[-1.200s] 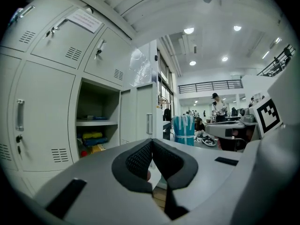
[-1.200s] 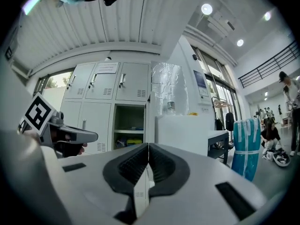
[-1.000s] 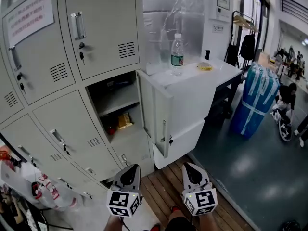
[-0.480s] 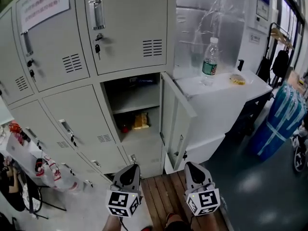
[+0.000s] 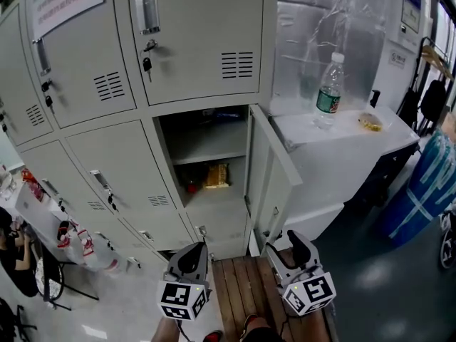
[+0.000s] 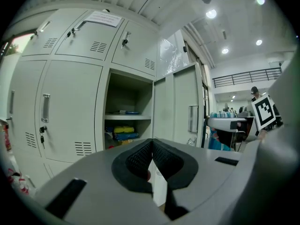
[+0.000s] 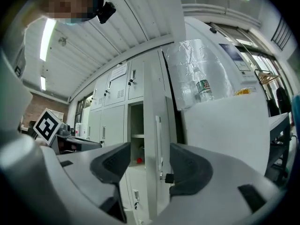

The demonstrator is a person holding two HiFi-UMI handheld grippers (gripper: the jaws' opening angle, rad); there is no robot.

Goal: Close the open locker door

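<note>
- You have a white table (image 5: pixel 335 166) ahead on your right; everything below is placed from it.
- A clear water bottle (image 5: pixel 328 95) with a green label stands upright on the tabletop.
- A small yellow item (image 5: pixel 370 123) lies on the tabletop too, right of the bottle and apart from it.
- Crinkled plastic sheeting (image 5: pixel 320 27) rises behind the table.
- A blue wrapped bundle (image 5: pixel 427 187) stands beyond the table's right end.
- A black bag (image 5: pixel 432 100) hangs past its far right corner.
- Wooden floor slats (image 5: pixel 239 285) lie before the table.
</note>
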